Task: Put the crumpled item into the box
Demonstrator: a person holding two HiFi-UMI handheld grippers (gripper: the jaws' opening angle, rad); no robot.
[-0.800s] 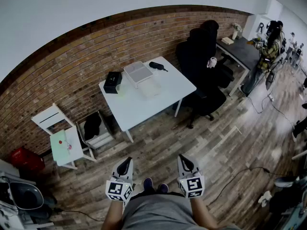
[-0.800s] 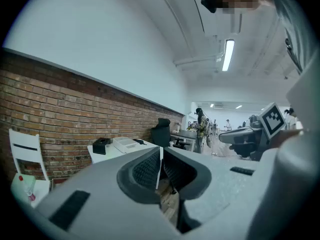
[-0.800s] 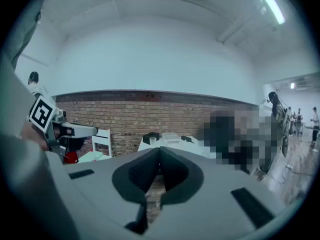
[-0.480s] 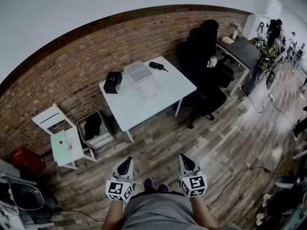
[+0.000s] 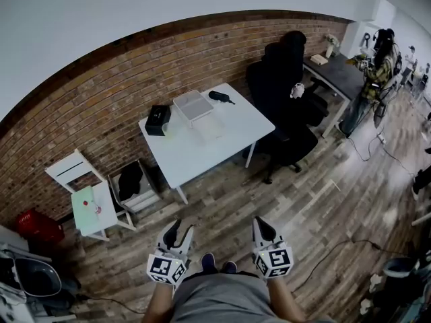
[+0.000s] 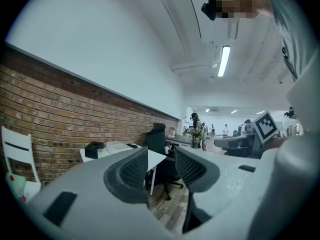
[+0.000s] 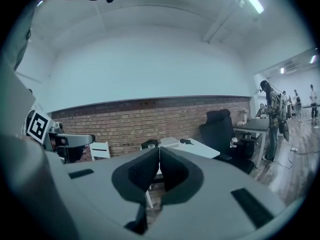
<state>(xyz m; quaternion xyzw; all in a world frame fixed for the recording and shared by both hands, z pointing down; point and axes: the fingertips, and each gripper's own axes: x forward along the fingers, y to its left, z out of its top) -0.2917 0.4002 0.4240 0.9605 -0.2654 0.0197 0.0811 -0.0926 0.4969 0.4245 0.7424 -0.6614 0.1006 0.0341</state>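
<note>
Holding the left gripper (image 5: 178, 230) with fingers parted, nothing between them. Holding the right gripper (image 5: 260, 223) with fingers pressed shut, empty as well. Far ahead of both sets of fingertips, across the wooden floor (image 5: 225, 197): a white table (image 5: 232, 138), and on it the pale crumpled item (image 5: 211, 126), just this side of the clear box (image 5: 193, 103).

White table (image 5: 195, 155) stands against the brick wall (image 5: 101, 106), far centre. Black office chair (image 5: 286, 86) just right of it. White chair (image 5: 71, 170) at left, small green-topped stand (image 5: 86, 208) near side of it, red basket (image 5: 37, 226) further left. Dark desk (image 5: 337, 74) far right, person (image 5: 372, 69) beside it. Wood-plank floor (image 5: 323, 200).
</note>
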